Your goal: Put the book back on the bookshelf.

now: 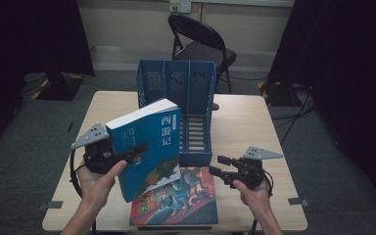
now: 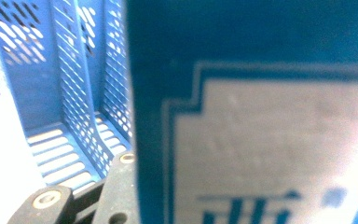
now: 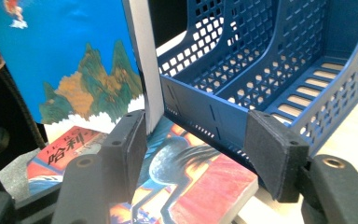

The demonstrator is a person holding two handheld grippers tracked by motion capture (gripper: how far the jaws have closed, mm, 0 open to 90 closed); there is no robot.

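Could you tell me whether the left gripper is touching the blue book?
Touching: in the high view the left gripper is clamped on the blue book, holding it tilted.

folding chair (image 1: 200, 41) behind the table, beyond the far edge | wall outlet (image 1: 180, 5) up on the back wall | dark curtains (image 1: 342, 73) hanging either side | grey carpet (image 1: 24, 142) underfoot

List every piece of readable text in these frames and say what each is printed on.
"西游记": the title, set vertically on the front cover of the blue book held upright by the left gripper.
"哈利": the start of the title on the colourful book lying flat on the table; the rest is hidden.
The blue book's smaller cover print is too blurred to read.
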